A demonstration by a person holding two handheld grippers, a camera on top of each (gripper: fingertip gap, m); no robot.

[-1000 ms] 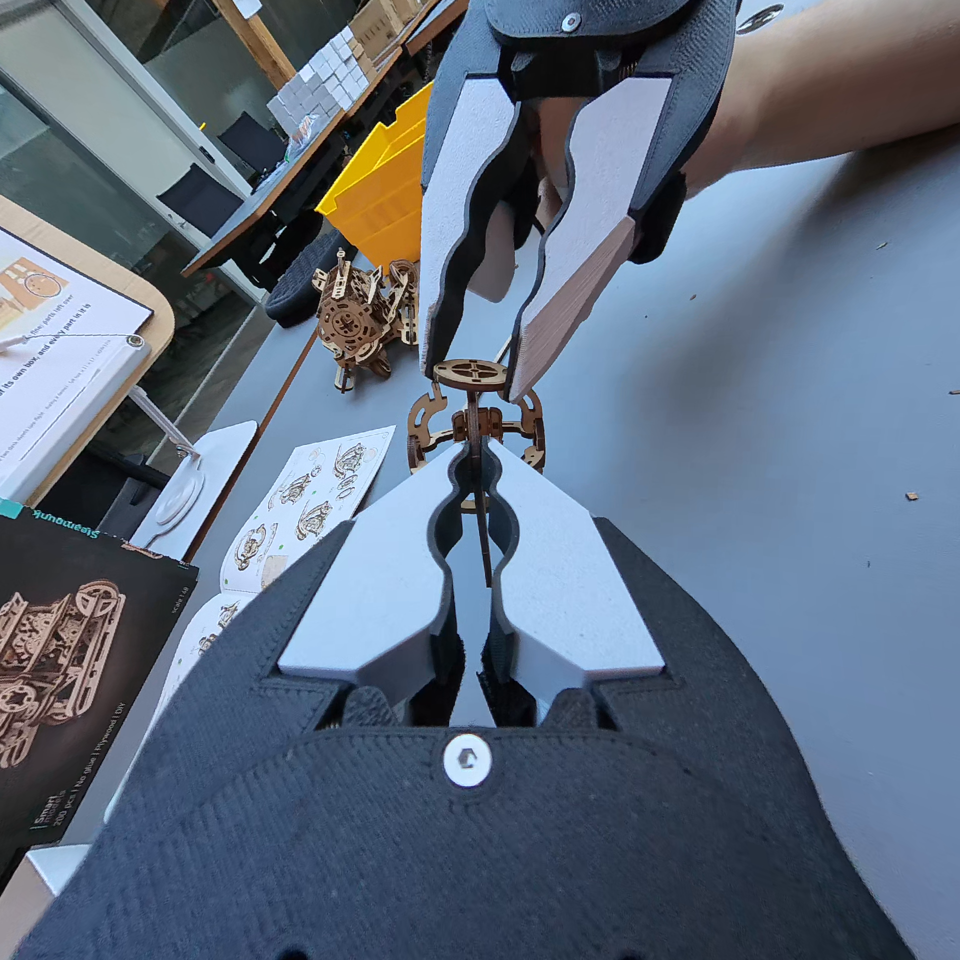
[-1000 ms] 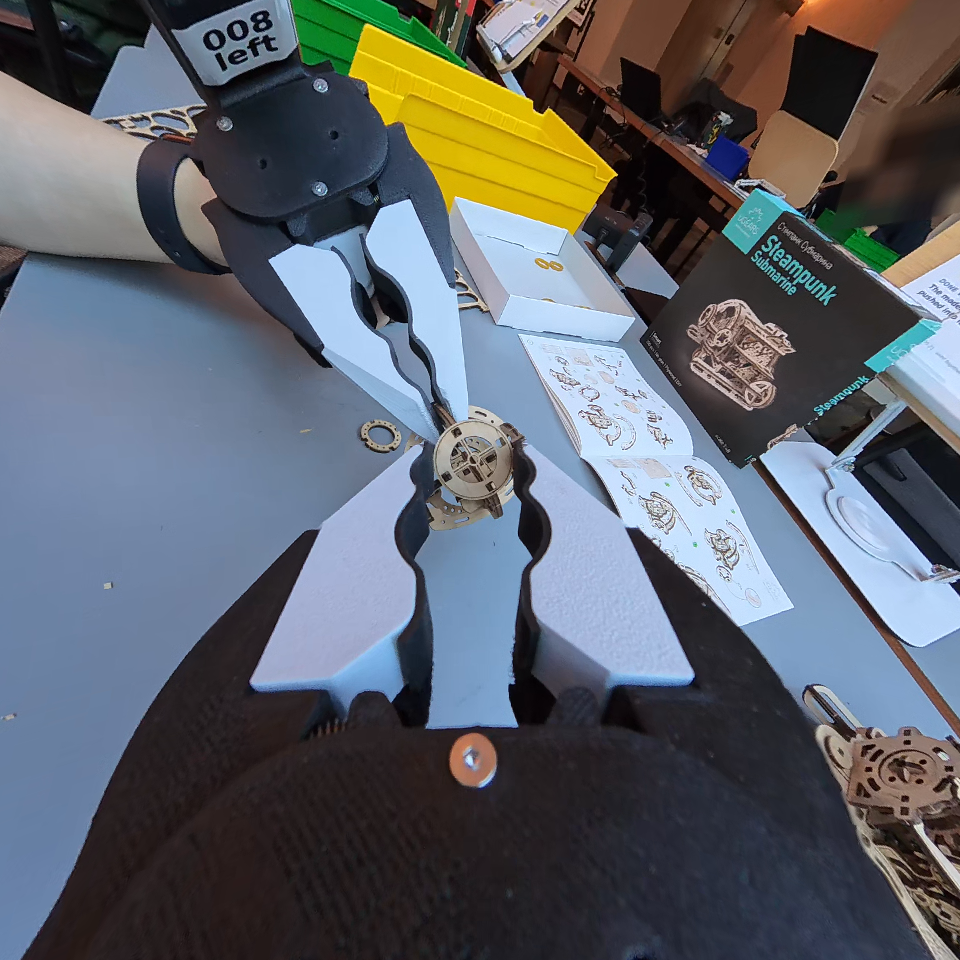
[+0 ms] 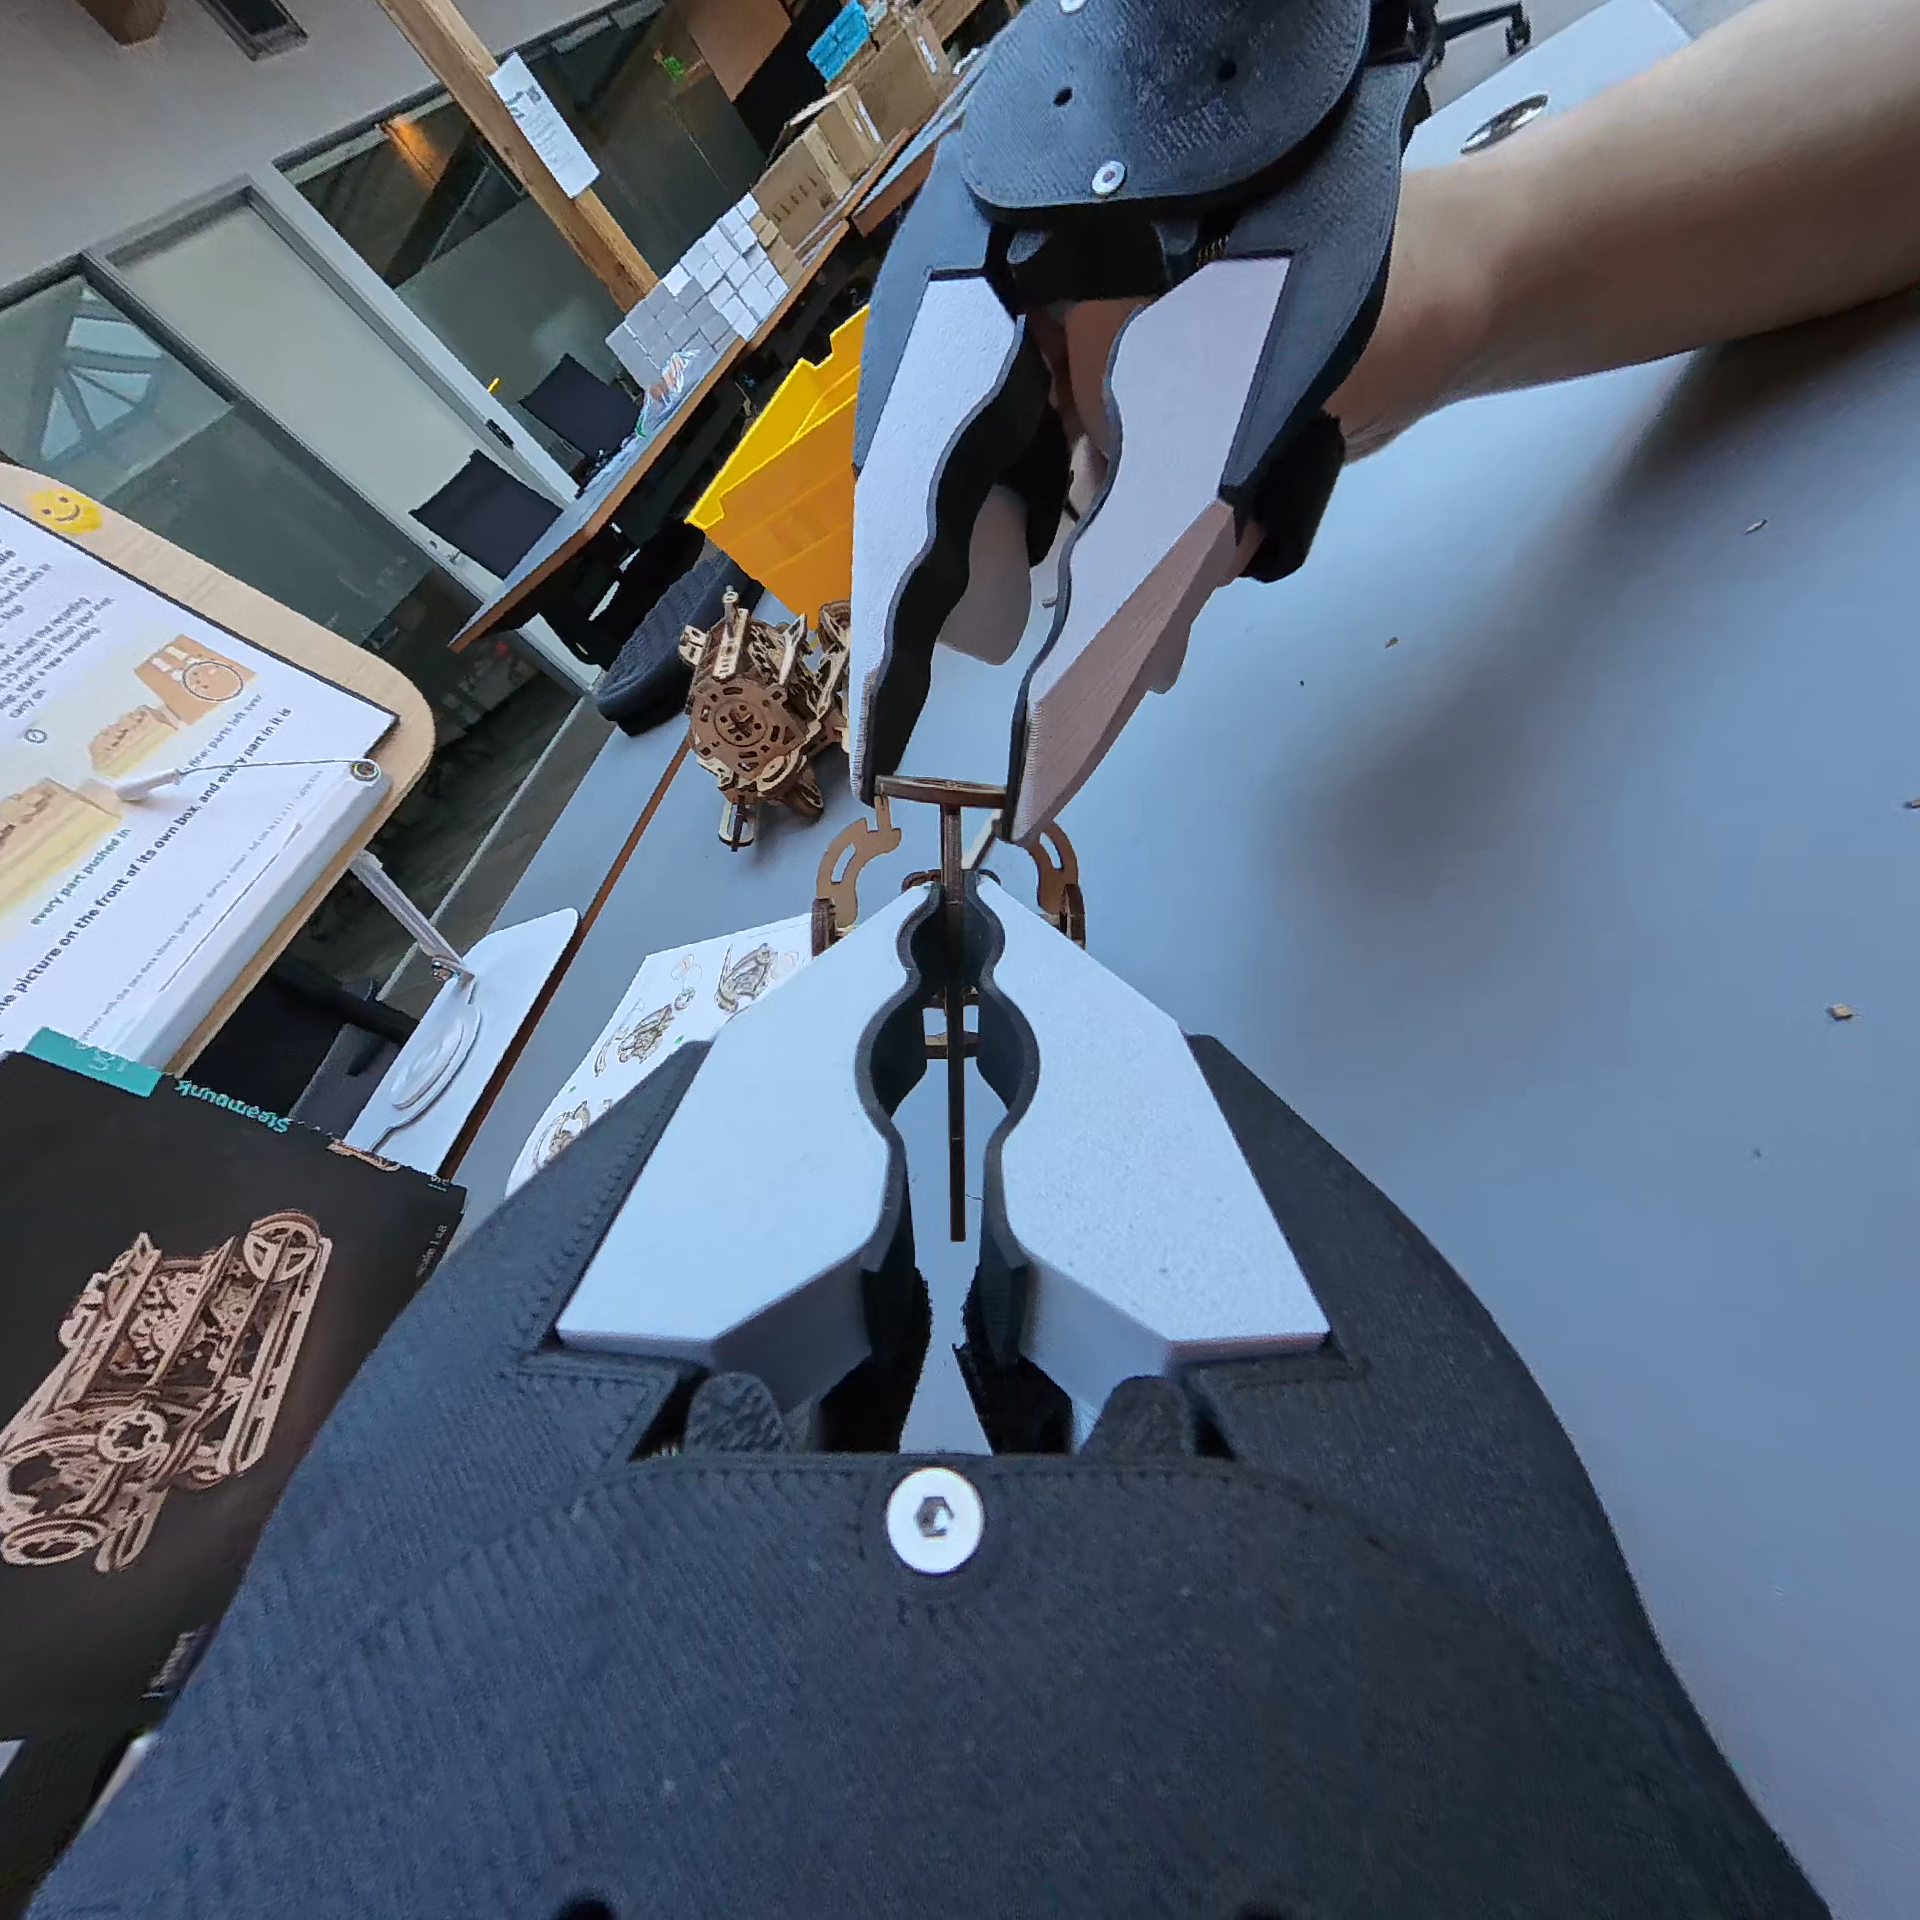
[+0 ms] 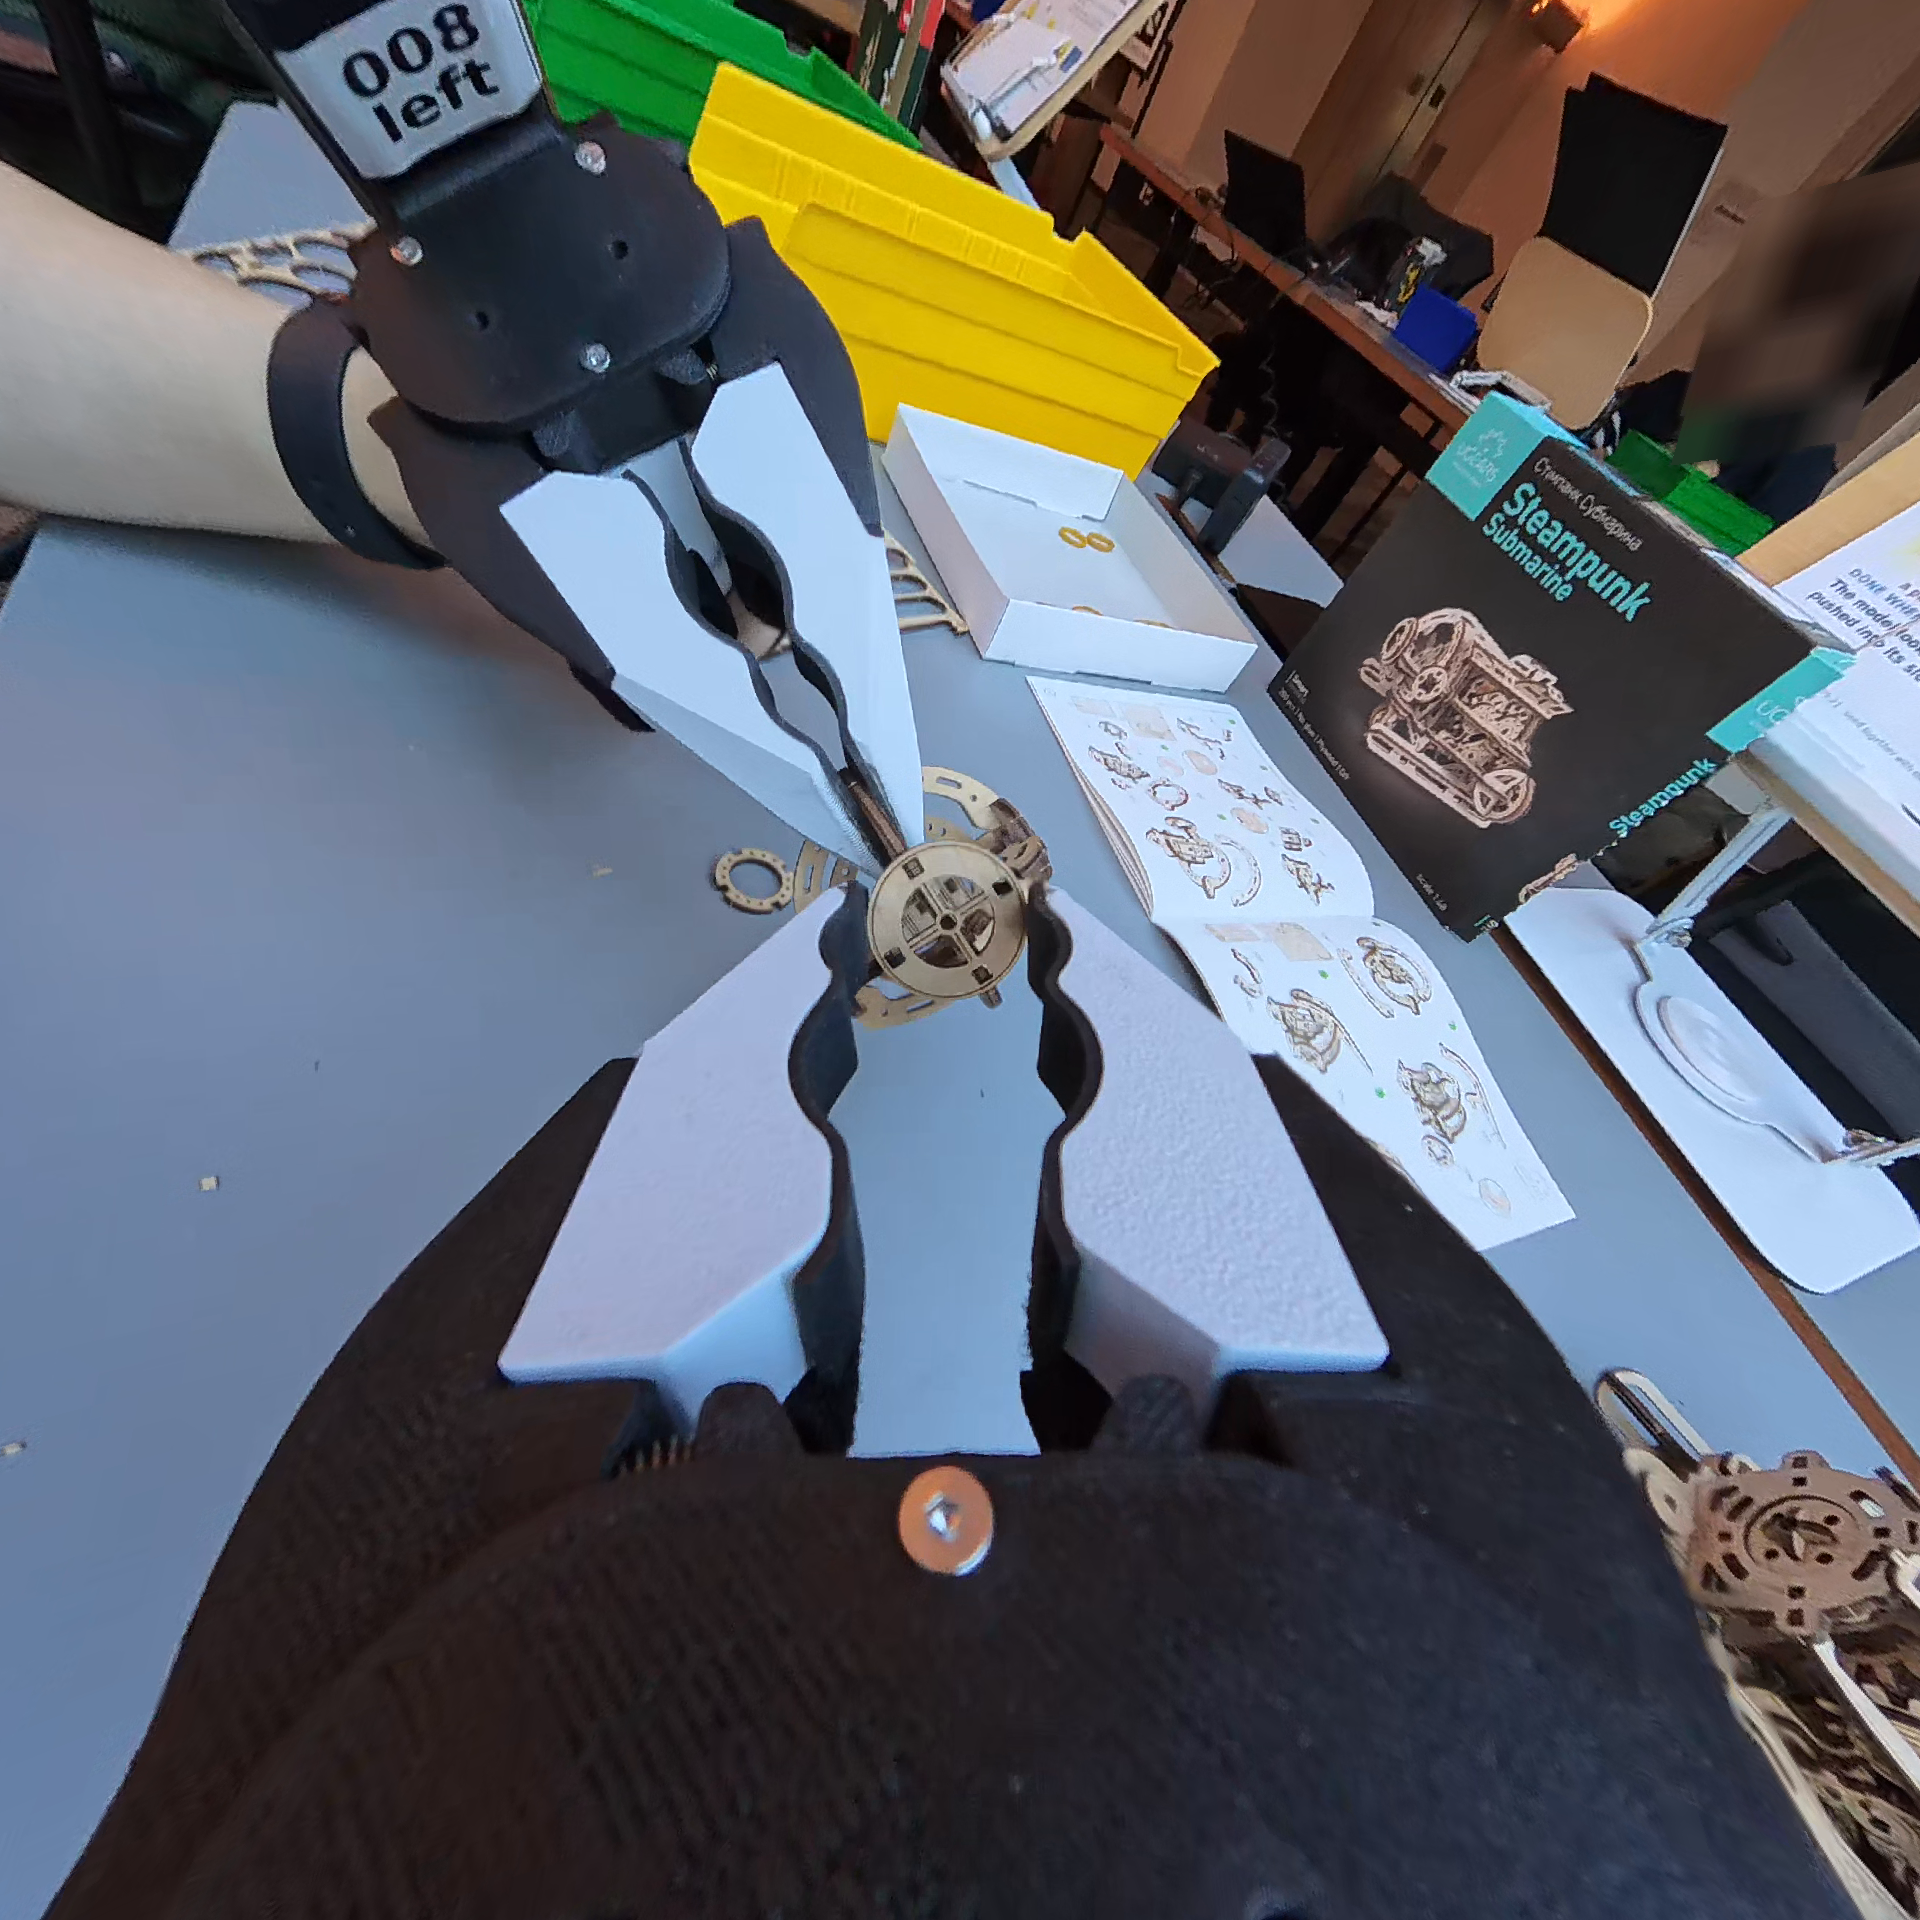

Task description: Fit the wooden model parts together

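Observation:
My left gripper is shut on a thin flat wooden part, seen edge-on between its fingers. My right gripper comes in from above, shut on a round spoked wooden disc at that part's far end. In the right wrist view the disc faces the camera between my right gripper's tips. The left gripper reaches in from the upper left, and its tips meet the back of the disc. Both are held just above the grey table.
A loose wooden ring and curved wooden pieces lie under the grippers. An open booklet, a black box, a white tray and yellow bins stand beyond. A built wooden model sits at the near right. The tips of both grippers are at nearly the same place. The built wooden model is about equally far from each gripper, around 25 centimeters. The left camera catches it too, in the left wrist view.
Both grippers keep their hold. The left gripper has tilted, so the disc now shows edge-on in its view instead of slightly from above.

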